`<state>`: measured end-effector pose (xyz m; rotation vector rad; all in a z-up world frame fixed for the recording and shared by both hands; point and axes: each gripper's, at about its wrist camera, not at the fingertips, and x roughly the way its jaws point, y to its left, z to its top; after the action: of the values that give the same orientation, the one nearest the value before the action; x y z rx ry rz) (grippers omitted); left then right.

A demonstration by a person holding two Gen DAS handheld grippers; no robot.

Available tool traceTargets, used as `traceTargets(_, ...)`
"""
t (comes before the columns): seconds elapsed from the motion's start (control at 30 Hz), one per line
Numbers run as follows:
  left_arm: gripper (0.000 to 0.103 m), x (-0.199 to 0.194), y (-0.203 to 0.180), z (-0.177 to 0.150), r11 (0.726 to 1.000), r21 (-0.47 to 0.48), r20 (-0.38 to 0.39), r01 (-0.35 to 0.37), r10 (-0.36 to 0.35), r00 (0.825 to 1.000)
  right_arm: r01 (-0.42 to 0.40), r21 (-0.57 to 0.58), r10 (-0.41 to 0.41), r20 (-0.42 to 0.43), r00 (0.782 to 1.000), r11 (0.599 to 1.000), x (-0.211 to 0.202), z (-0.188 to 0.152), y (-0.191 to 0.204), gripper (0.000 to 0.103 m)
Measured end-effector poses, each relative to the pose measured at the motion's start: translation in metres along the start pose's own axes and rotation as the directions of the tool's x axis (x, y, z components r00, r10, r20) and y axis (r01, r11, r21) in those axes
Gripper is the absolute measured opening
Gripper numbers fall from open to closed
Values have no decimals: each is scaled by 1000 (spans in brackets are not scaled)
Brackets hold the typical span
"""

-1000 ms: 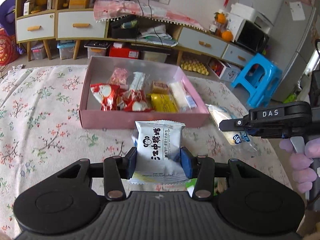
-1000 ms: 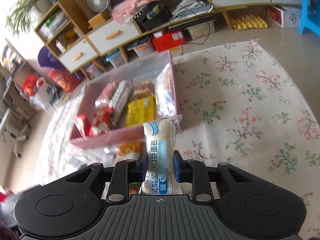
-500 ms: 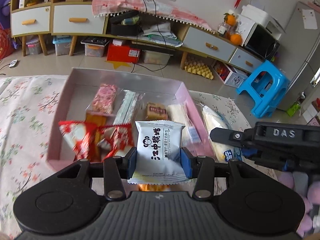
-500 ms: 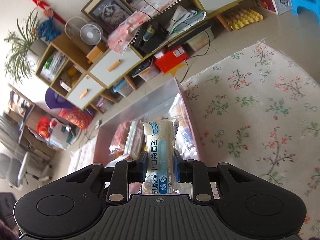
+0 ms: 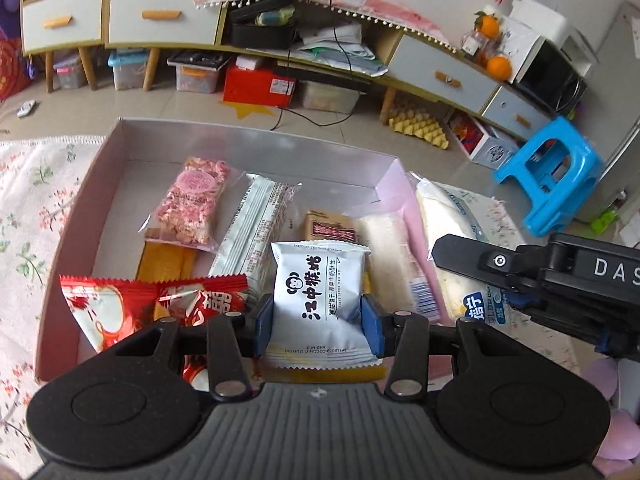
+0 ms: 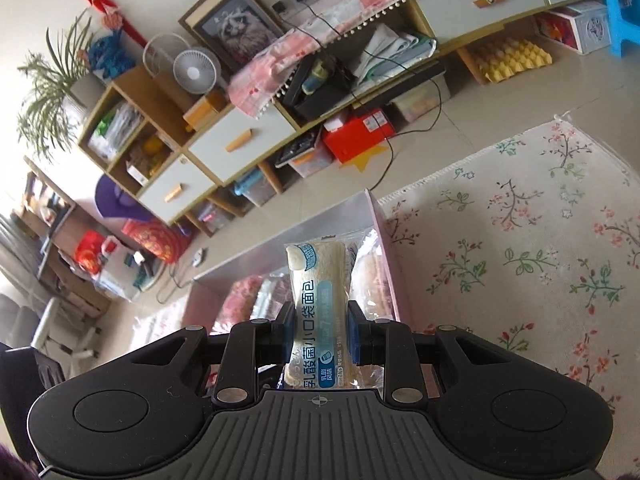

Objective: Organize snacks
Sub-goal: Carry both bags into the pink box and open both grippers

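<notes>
My left gripper (image 5: pixel 316 326) is shut on a white monkey-logo snack packet (image 5: pixel 318 288) and holds it over the front of the pink box (image 5: pixel 64 236). The box holds a pink candy bag (image 5: pixel 192 204), a long white packet (image 5: pixel 256 232), red packets (image 5: pixel 132 304), a brown packet (image 5: pixel 330 230) and a bread roll (image 5: pixel 390 252). My right gripper (image 6: pixel 320 338) is shut on a long wrapped bread roll (image 6: pixel 316 300), upright above the box's right wall (image 6: pixel 386 256). In the left wrist view this roll (image 5: pixel 452 220) and the right gripper's finger (image 5: pixel 500 260) sit just right of the box.
The box stands on a floral tablecloth (image 6: pixel 520 248). Beyond the table are a low cabinet with drawers (image 5: pixel 444 76), storage bins on the floor (image 5: pixel 196 74) and a blue stool (image 5: pixel 552 176). A gloved hand (image 5: pixel 612 372) shows at the lower right.
Both grippers have moved forward and up over the box with their snacks still held. The box now fills more of the left wrist view.
</notes>
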<state>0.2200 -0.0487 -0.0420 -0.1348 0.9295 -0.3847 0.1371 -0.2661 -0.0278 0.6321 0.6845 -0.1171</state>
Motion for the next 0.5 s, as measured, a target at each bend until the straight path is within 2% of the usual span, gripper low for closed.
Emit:
traceTargets(0.2,42,2,5,-2,997,42,7,-59,59,998,-4,6,4,-21,1000,1000,9,-3,-3,26)
traceTargets(0.5,44,3,5,1,996,57,13,-64,63,998,10,12,-9,-42,999,1000,15,-6,-9,26)
